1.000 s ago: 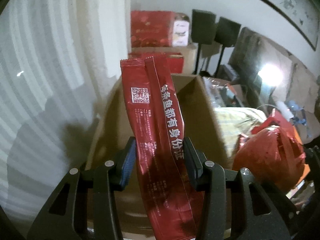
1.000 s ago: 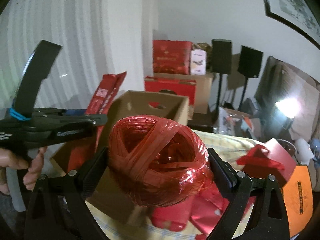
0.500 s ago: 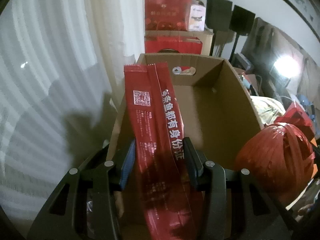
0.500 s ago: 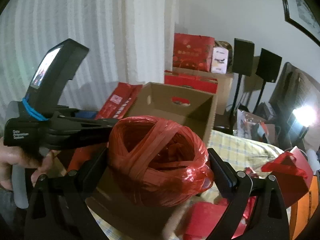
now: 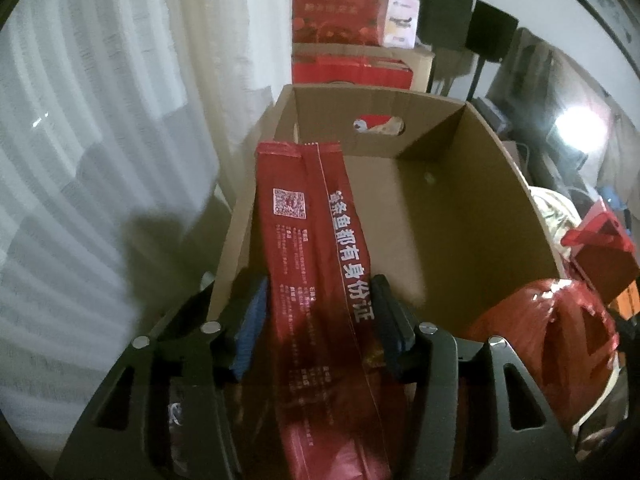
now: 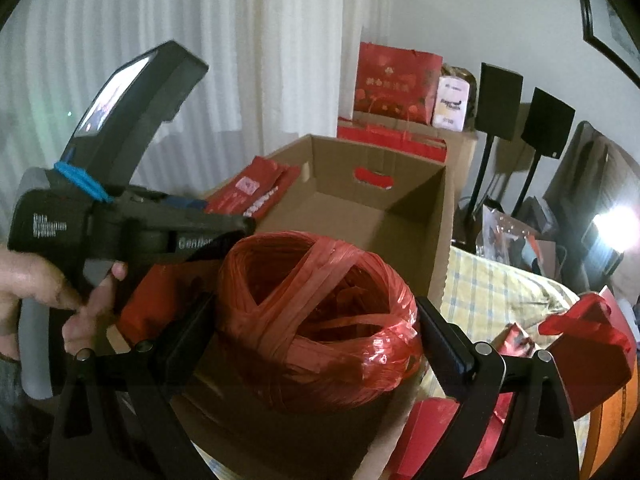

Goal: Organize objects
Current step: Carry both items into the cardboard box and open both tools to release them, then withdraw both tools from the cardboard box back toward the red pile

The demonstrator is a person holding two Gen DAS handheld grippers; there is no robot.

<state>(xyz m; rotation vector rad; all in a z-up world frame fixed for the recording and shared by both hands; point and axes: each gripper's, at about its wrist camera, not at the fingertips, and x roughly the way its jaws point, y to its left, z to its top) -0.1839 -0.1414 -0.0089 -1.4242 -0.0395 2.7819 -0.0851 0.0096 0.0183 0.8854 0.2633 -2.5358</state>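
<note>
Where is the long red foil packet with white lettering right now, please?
The long red foil packet sits between the opening jaws of the left tool, over the near left corner of the open brown cardboard box, left of the red raffia ball.

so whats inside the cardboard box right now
The cardboard box shows bare brown floor and walls. A red packet between the opening left tongs reaches in. The near floor is hidden behind the packet and a red twine ball.

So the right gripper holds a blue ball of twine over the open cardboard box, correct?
Not quite: the ball of twine is red, not blue, as the right wrist view shows. The right gripper does hold it over the open cardboard box.
</note>
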